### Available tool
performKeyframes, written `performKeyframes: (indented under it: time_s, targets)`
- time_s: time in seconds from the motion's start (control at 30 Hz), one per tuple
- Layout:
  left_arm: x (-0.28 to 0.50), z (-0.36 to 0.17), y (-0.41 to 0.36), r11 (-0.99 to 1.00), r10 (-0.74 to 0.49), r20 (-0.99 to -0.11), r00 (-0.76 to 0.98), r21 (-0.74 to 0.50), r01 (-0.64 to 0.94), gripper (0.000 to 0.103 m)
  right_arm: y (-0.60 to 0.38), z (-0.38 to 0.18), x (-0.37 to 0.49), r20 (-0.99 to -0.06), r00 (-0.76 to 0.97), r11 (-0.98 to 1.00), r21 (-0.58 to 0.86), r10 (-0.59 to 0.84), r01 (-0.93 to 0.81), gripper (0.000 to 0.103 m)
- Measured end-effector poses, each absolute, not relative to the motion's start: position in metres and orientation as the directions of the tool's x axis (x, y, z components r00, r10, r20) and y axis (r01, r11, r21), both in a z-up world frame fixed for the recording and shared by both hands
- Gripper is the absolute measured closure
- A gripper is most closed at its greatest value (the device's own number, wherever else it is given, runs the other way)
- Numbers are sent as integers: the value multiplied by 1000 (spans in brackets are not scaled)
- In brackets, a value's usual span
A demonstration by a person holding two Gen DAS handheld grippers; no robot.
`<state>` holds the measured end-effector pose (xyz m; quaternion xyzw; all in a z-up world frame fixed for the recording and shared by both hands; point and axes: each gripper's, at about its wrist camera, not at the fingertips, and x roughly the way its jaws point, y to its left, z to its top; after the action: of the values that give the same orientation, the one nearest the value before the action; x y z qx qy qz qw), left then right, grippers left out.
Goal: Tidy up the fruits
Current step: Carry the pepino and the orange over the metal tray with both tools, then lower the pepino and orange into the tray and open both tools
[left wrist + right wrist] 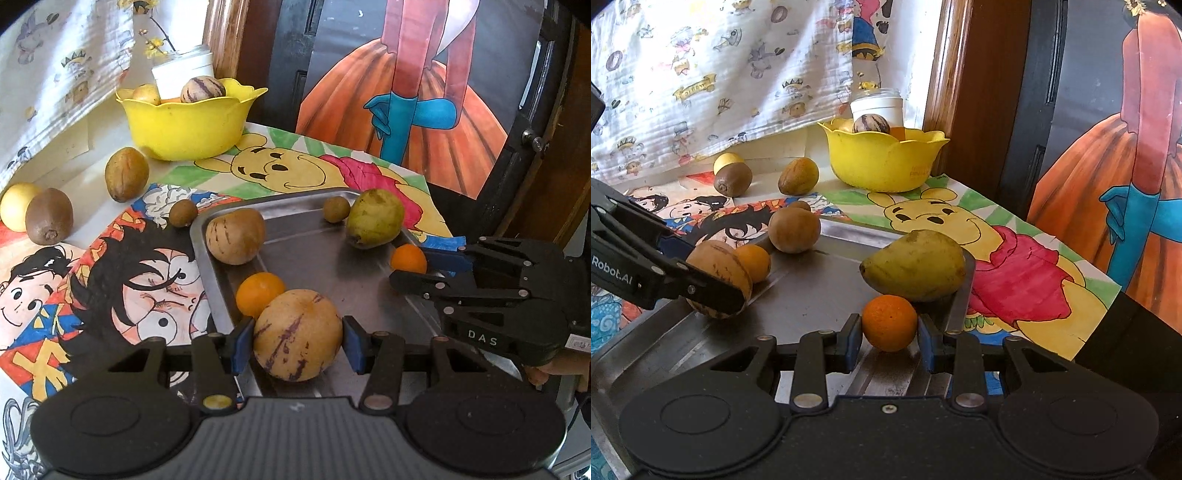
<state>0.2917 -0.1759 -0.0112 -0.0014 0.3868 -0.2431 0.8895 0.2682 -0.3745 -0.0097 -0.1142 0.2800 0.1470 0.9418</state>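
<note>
Here the left gripper (pixel 298 334) has its pads against both sides of a striped melon (pixel 297 334) on the metal tray (pixel 332 258); the right gripper (pixel 889 328) brackets a small orange (pixel 889 322), pads touching or nearly so, grip not certain. Just beside the melon sits a second orange (pixel 259 293); behind the held orange lies a pear (pixel 916 264). Yellow bowl (pixel 188 125) stands well apart at the back, already holding fruit. Risks, as judged: round, smooth fruit may slip or roll on lifting; the melon could nudge its neighbour orange; both arms heading for one bowl might clash
</note>
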Motion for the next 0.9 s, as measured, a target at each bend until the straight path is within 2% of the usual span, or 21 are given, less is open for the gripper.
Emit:
performKeyframes:
  time_s: [0.47,0.73,0.9]
  targets:
    - [289,-13,-178,879,-429,-684,589,-166,447,48,-375,-12,268,-568,796,935,-122,210,-334,68]
    - [288,-13,-180,878,-426,-687,588,-158,452,47,-375,-10,263,-560,800,934,-119,217,-337,58]
    - [283,-10,-174,876,-436,-681,589,-171,451,45,-374,-6,252,-548,806,930,-129,223,-344,48]
